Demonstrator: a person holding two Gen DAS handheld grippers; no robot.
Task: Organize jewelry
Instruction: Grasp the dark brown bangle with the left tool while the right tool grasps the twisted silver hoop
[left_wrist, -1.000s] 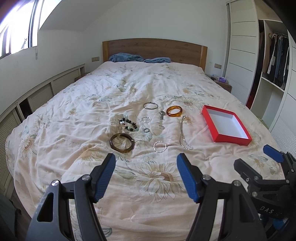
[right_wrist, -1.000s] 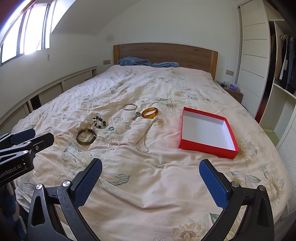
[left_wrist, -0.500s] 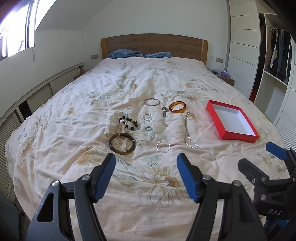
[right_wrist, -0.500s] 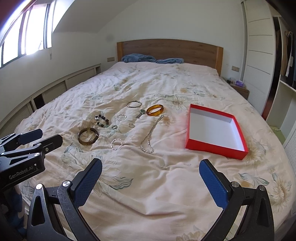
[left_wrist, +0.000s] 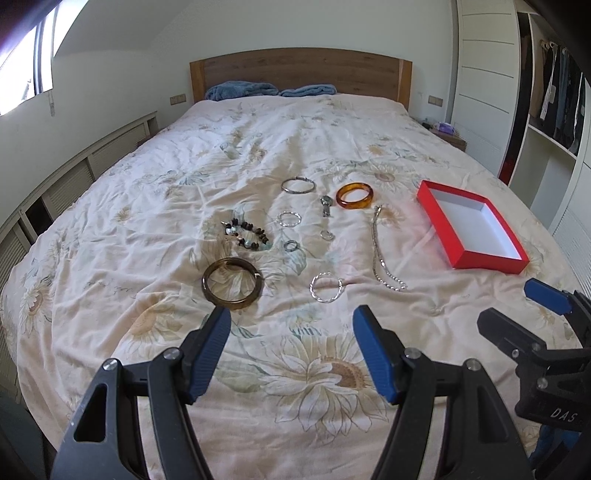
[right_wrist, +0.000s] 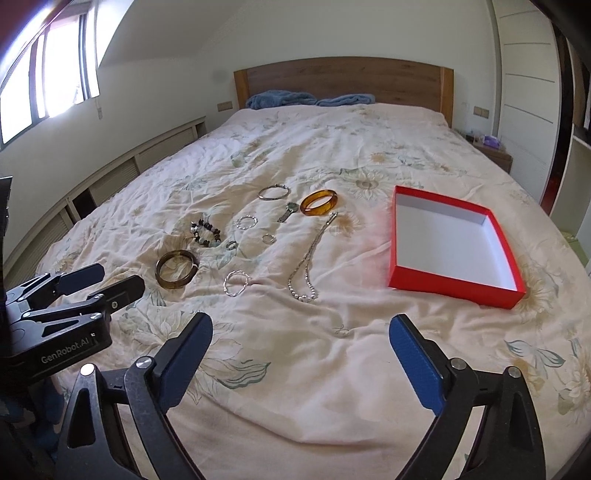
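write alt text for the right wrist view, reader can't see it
An open right gripper, holding nothing, hovers over a floral bedspread where bangles, rings and a silver necklace lie spread out. An empty red box sits to their right; the left gripper shows at far left.

Below me spreads the bed (right_wrist: 332, 369), its rumpled cream cover printed with sunflowers, two blue towels (right_wrist: 282, 99) lying at the wooden headboard. On the cover I see a dark brown bangle (right_wrist: 176, 273), a beaded bracelet (right_wrist: 207, 233), an amber bangle (right_wrist: 318, 202), a thin silver bangle (right_wrist: 274, 192), a twisted silver bracelet (right_wrist: 236, 283), some small rings (right_wrist: 269, 238), a small watch (right_wrist: 288, 211) and a silver chain necklace (right_wrist: 308, 262). Well to their right lies an open red box (right_wrist: 454, 286), white inside.
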